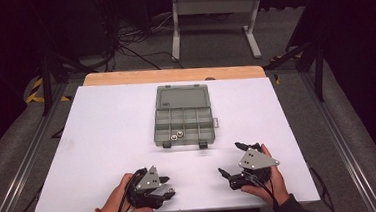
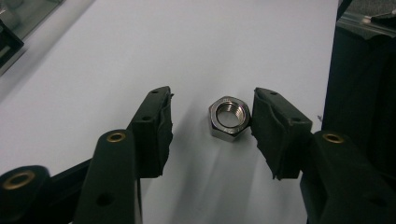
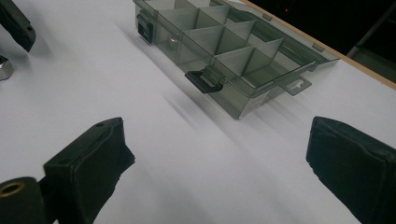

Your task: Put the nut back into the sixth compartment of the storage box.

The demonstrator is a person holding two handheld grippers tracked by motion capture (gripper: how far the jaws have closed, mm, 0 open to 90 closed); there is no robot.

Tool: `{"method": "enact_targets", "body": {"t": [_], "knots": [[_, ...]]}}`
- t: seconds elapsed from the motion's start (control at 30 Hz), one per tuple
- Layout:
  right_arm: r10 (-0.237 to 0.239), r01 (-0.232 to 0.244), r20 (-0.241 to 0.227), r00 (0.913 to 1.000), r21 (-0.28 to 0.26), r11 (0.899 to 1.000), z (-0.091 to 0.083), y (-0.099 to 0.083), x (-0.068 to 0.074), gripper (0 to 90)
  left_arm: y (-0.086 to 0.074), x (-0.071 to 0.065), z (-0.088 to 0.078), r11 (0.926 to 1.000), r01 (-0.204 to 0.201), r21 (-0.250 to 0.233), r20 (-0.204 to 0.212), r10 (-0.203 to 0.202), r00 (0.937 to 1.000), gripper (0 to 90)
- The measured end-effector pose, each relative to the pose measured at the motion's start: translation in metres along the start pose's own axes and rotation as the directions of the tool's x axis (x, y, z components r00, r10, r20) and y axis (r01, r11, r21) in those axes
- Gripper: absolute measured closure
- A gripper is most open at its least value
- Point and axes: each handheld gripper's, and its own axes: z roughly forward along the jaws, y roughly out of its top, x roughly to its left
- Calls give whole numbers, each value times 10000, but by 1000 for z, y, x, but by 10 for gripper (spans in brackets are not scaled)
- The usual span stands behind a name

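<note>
Left gripper [image 2: 212, 122] has its jaws spread around a nut [image 2: 229, 118] on the desk [image 1: 108, 136], ready to pinch; right gripper [image 3: 219, 158] waits, jaws spread, near the open box [image 1: 182, 115].

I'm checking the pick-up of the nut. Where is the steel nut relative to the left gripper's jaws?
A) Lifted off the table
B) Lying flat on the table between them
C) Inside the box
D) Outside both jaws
B: in the left gripper view the nut lies flat on the white table between the left gripper jaws.

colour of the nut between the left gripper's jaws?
Shiny silver metal: the hex nut lies on the white table, clearest in the left gripper view.
</note>
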Motion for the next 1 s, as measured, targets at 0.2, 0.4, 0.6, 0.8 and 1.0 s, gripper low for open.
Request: {"method": "enact_targets", "body": {"t": [0.2, 0.4, 0.6, 0.8, 1.0], "knots": [[-12, 12, -9, 10000, 8, 10000, 0, 0, 0, 57, 0, -3, 4, 9994, -289, 188, 242, 284, 9993, 631], [-32, 32, 8, 10000, -3, 10000, 0, 0, 0, 57, 0, -4, 4, 9988, -451, 164, 293, 446, 9986, 697], [-50, 50, -9, 10000, -27, 10000, 0, 0, 0, 57, 1, -6, 4, 9975, -688, 163, 234, 685, 9974, 699], [-55, 55, -4, 10000, -26, 10000, -1, 0, 0, 57, 2, -5, 0, 9970, -768, 102, 66, 768, 9970, 699], [-81, 81, -8, 10000, -33, 10000, 0, 0, 0, 56, 3, -4, -1, 9971, -761, -63, -2, 761, 9971, 699]]}}
